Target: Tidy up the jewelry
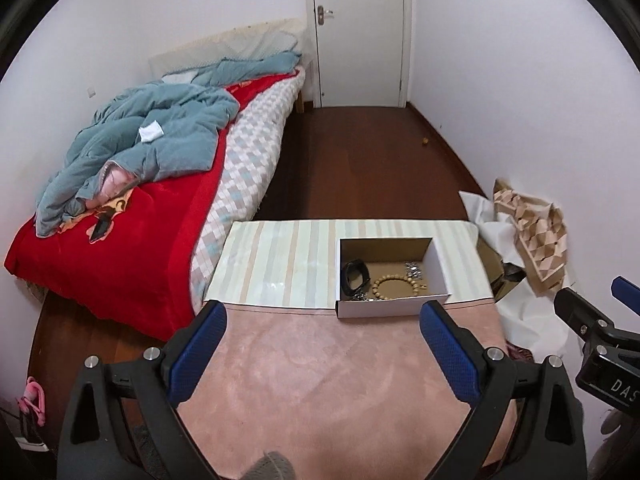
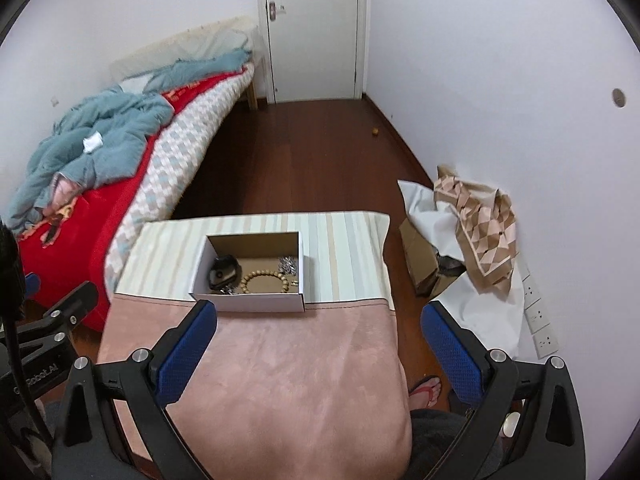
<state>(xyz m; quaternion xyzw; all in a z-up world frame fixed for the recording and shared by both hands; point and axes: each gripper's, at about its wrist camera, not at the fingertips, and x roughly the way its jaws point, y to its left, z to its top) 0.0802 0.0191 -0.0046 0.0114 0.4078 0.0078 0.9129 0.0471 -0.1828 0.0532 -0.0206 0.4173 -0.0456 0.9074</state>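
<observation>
You have one open cardboard box (image 1: 394,278) on the bench (image 1: 340,380), sitting where the striped cloth (image 1: 280,256) meets the pink cloth (image 1: 344,384). Inside it you can count four pieces: one black band (image 1: 354,274) at the left, one wooden bead bracelet (image 1: 396,286) in the middle, one silver cluster (image 1: 414,269) at the back right, and one small chain (image 1: 358,297) at the front left corner.

Your left gripper (image 1: 324,334) hangs spread wide and empty over the pink cloth, with the box just ahead of it, nearer its right finger. Your right gripper (image 2: 320,334) is likewise wide apart and holds nothing; from there the box (image 2: 250,276) lies ahead and to the left, close to its left finger.

Only the right wrist view shows you the foot in a red sandal (image 2: 427,391) beside the bench, the wall sockets (image 2: 538,320), and the round fitting high on the wall. Only the left wrist view shows the pink item (image 1: 32,398) on the floor by the bed (image 1: 132,216). Both show the one door (image 1: 360,32), the crumpled patterned paper (image 1: 534,232) and the small ball (image 2: 375,131) on the floor.
</observation>
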